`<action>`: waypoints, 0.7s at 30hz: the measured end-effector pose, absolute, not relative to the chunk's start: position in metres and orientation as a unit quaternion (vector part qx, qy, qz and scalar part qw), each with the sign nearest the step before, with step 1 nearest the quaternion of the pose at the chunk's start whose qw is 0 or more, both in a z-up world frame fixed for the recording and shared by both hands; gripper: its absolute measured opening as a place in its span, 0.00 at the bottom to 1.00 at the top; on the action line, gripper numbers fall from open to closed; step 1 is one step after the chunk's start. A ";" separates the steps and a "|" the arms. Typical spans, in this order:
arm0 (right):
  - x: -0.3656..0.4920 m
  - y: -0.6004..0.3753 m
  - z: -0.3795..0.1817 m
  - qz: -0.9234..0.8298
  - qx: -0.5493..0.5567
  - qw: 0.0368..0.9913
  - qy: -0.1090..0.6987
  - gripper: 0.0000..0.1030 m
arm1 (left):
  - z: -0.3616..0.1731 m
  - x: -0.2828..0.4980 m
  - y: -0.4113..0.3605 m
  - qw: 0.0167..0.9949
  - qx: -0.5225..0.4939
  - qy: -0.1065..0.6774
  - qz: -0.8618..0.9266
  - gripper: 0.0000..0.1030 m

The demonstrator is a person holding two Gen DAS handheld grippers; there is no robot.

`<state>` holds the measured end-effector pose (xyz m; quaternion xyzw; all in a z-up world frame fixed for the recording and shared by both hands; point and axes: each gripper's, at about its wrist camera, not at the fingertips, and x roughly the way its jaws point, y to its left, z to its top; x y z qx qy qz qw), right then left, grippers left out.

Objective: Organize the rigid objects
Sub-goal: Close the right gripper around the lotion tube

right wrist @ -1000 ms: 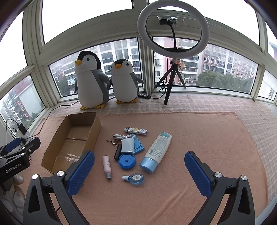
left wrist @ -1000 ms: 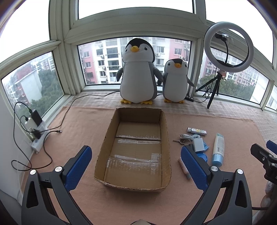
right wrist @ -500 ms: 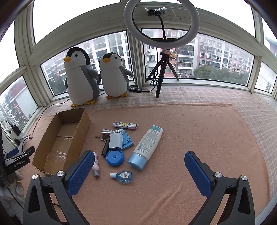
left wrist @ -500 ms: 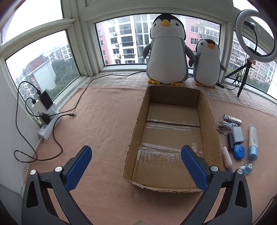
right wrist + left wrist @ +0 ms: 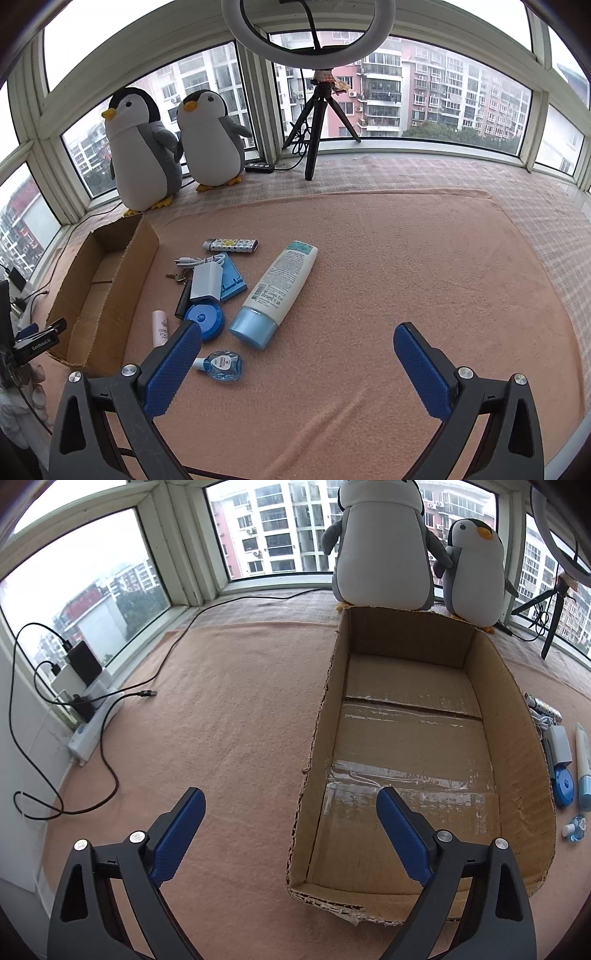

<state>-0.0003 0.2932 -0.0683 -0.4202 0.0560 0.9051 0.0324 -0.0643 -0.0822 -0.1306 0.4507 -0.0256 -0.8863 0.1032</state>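
Stuff to tidy lies in a small heap on the pink mat, just beside the long right wall of the box (image 5: 110,295). The box sits near the mat's left edge and is bare inside.

The biggest thing is the lotion tube (image 5: 275,291), lying flat with its blue cap toward the near edge. I think it is stiff enough to hold and not heavy, but smooth and round, so it may slip. The middle of its body looks like the best place to take hold (the cap end is fatter).

The round blue case (image 5: 205,320) touches the white charger (image 5: 206,281). The little clear bottle (image 5: 221,364) lies alone close to the near edge. It looks light and easy to roll.

The right gripper (image 5: 297,365) hangs over the mat with its blue fingers (image 5: 173,369) wide apart and nothing between them. The left gripper (image 5: 291,834) is spread wide too, holding nothing, above the near left corner of the box.
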 end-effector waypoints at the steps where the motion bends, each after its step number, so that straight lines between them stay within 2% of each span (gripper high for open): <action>1: -0.003 0.292 -0.071 0.904 -0.423 0.033 0.057 1.00 | -0.133 -0.065 -0.082 0.102 0.453 -0.025 -0.885 0.88; 6: -0.021 0.284 -0.086 0.897 -0.437 0.034 0.055 1.00 | -0.142 -0.070 -0.081 0.096 0.463 -0.022 -0.881 0.83; 8: -0.029 0.280 -0.092 0.894 -0.444 0.038 0.048 1.00 | -0.145 -0.071 -0.082 0.094 0.467 -0.020 -0.879 0.75; 12: -0.044 0.278 -0.106 0.886 -0.460 0.042 0.048 1.00 | -0.150 -0.073 -0.083 0.089 0.474 -0.014 -0.876 0.74; 14: -0.052 0.276 -0.112 0.881 -0.468 0.045 0.046 0.99 | -0.154 -0.074 -0.083 0.086 0.478 -0.013 -0.874 0.65; 15: -0.054 0.276 -0.116 0.879 -0.472 0.046 0.047 0.99 | -0.157 -0.074 -0.083 0.084 0.481 -0.011 -0.872 0.64; 21: -0.070 0.269 -0.133 0.868 -0.492 0.050 0.041 0.90 | -0.157 -0.073 -0.082 0.080 0.475 -0.006 -0.877 0.62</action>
